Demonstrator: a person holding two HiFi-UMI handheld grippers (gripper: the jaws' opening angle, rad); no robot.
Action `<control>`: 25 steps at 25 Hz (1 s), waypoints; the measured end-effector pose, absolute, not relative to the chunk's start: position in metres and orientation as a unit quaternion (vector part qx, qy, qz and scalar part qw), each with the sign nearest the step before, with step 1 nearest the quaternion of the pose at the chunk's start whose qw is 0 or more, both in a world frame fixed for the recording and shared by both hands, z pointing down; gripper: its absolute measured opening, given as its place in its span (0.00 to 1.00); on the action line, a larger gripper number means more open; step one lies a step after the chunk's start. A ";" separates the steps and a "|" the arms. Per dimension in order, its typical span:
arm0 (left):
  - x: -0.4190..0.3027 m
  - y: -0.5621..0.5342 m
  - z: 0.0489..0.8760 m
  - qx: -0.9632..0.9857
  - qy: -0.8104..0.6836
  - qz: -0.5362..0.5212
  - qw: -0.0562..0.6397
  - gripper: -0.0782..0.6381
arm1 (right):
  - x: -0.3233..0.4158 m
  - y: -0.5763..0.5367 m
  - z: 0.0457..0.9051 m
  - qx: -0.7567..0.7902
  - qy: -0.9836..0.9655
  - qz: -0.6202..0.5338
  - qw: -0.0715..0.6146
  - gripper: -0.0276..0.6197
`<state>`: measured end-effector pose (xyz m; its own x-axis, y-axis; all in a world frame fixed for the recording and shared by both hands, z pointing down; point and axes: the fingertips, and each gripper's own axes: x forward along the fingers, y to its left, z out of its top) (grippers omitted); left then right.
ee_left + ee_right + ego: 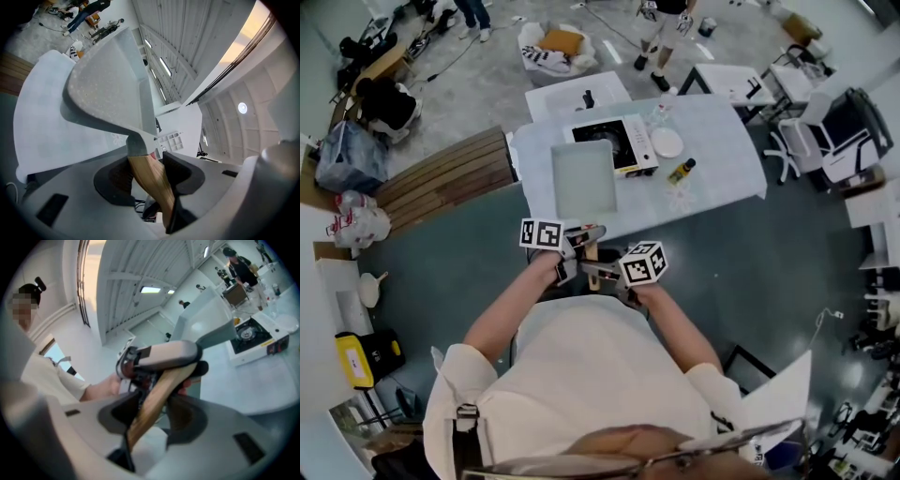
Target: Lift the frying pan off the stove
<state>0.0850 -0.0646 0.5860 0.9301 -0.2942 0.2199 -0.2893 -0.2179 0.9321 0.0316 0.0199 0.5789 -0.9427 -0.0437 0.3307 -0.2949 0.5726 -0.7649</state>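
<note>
The frying pan (584, 180), a square grey one, is already off the stove (614, 141). It hangs in the air above the near part of the counter (722, 159), on the stove's left side in the head view, and the right gripper view shows the burner bare. Its wooden handle (151, 177) runs back toward us, and both grippers have it. The left gripper (149, 165) has its fingers (117, 178) clenched on the wood close behind the pan's grey neck. The right gripper (154, 406) grips the same handle further back, its fingers pressing the wood from either side, with the left gripper just ahead of it.

We judge the lift itself to be nearly or fully done, since no part of the pan rests on the stove. What is left calls for steadiness more than reach. The pan's weight sits well out beyond both grips, so we would keep both pairs of fingers tight and the two hands moving as one, so that the handle does not twist between them. We cannot tell from these views how level the pan is. A small white plate (667, 142) and a bottle (682, 172) stand to the stove's right, apart from the pan.
</note>
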 end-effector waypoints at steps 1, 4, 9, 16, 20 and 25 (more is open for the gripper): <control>0.082 -0.065 0.586 0.780 -0.189 -0.005 0.596 0.39 | 0.029 0.021 0.578 0.094 -0.877 0.452 0.138 0.35; 0.076 -0.065 0.584 0.780 -0.195 -0.013 0.594 0.39 | 0.024 0.022 0.577 0.087 -0.879 0.448 0.137 0.35; 0.060 -0.062 0.580 0.781 -0.203 -0.014 0.591 0.39 | 0.011 0.025 0.574 0.082 -0.883 0.440 0.139 0.35; 0.042 -0.067 0.574 0.785 -0.203 -0.011 0.585 0.39 | -0.008 0.020 0.569 0.083 -0.889 0.430 0.135 0.35; 0.032 -0.071 0.569 0.787 -0.201 -0.008 0.584 0.39 | -0.018 0.015 0.565 0.085 -0.890 0.428 0.132 0.35; 0.028 -0.073 0.569 0.790 -0.202 -0.006 0.578 0.39 | -0.023 0.014 0.563 0.084 -0.891 0.427 0.131 0.35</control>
